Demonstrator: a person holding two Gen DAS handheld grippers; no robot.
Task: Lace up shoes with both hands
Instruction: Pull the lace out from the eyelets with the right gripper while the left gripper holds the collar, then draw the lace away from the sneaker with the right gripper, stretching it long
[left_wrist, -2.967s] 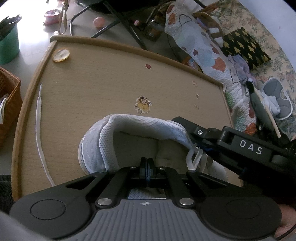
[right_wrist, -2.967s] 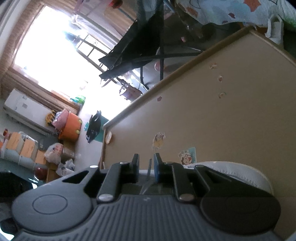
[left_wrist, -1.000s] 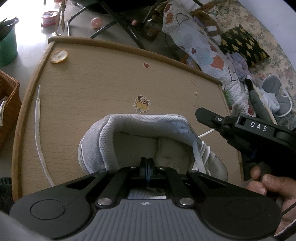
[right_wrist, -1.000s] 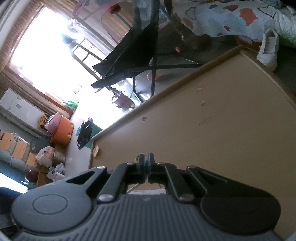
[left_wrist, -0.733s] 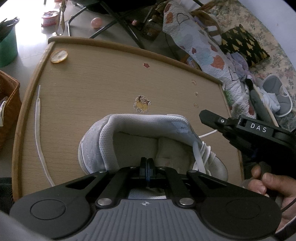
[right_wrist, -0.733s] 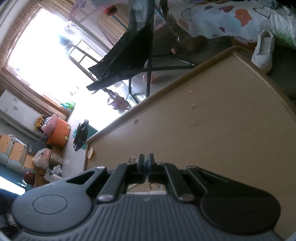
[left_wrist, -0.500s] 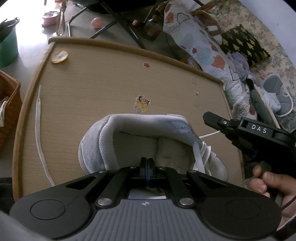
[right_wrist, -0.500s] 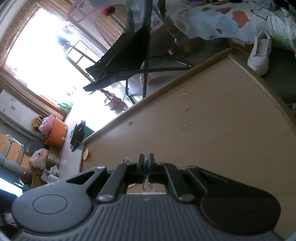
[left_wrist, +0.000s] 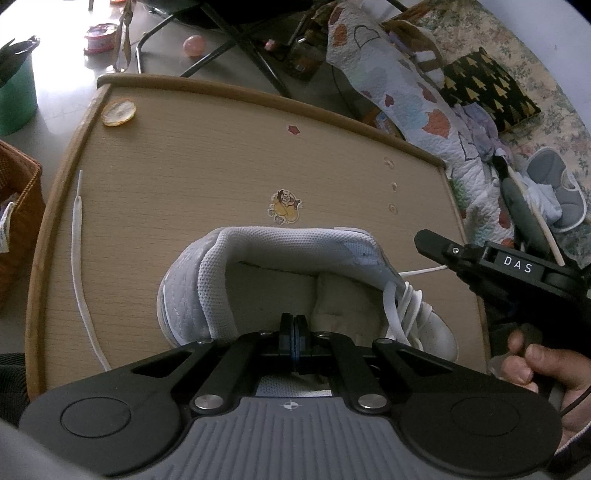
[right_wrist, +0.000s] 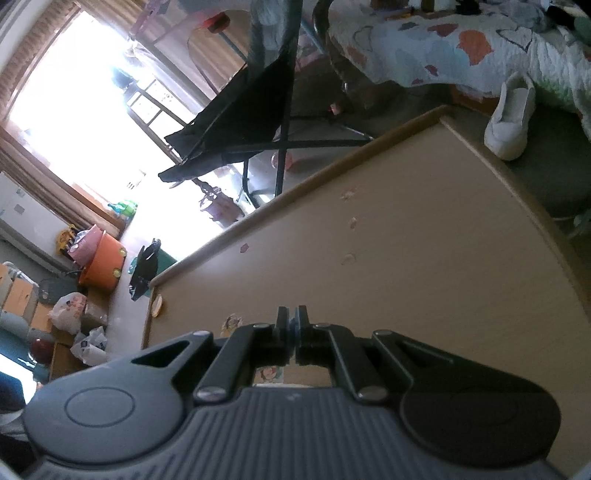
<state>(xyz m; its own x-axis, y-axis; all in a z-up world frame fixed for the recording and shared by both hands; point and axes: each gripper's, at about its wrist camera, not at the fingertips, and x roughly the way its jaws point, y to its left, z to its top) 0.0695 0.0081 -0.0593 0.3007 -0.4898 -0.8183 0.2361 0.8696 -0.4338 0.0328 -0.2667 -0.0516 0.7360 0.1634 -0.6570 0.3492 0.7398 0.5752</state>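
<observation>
Right at the bottom of the left view, the left gripper (left_wrist: 294, 341) is pinched shut on the near edge of the white sneaker (left_wrist: 258, 280), holding it down on the wooden table (left_wrist: 207, 158). This shoe's long way runs left to right, heel on the left and toe on the right. Over by the toe, the white shoelace (left_wrist: 400, 306) is bunched in loops, and one thin end stretches off to the right, up to the right gripper (left_wrist: 428, 242). That gripper's fingers look closed, and the lace end seems pinched there, so the right hand is nearer the lace. Farther off, a spare lace (left_wrist: 75, 258) lies near the table's left edge.
</observation>
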